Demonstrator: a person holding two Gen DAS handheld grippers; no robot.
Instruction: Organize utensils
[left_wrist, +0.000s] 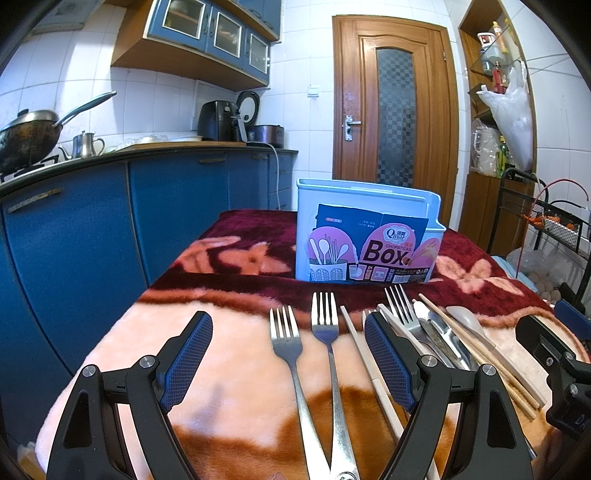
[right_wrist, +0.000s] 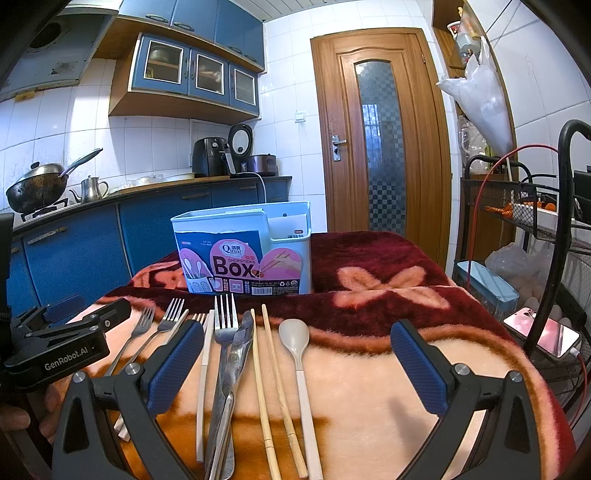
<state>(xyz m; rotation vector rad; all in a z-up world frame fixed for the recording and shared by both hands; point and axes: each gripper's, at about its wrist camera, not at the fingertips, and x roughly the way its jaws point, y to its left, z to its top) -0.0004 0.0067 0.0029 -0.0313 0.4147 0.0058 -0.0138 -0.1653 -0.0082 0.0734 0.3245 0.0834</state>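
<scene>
Cutlery row: forks (left_wrist: 325, 332), chopsticks (right_wrist: 273, 369), spoon (right_wrist: 295, 336) lined up before chopsticks box (right_wrist: 243, 251), ready for sorting
Left gripper (left_wrist: 288, 354): spread wide, empty
Right gripper (right_wrist: 295, 365): spread wide, empty

Left gripper (left_wrist: 288, 354) with black plastic linkage arms, blue cross-hatched pads (left_wrist: 188, 360), silver pivot screws, right gripper (right_wrist: 295, 363) alike, white "GenRobot.AI" lettering on black body, bare fingertips (right_wrist: 16, 421)

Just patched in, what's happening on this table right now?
Nothing is picked up yet. The left gripper and right gripper both hover open over a row of utensils on the blanket: forks, wooden chopsticks, a spoon. The chopsticks box stands behind them, no utensils visible in it.
</scene>
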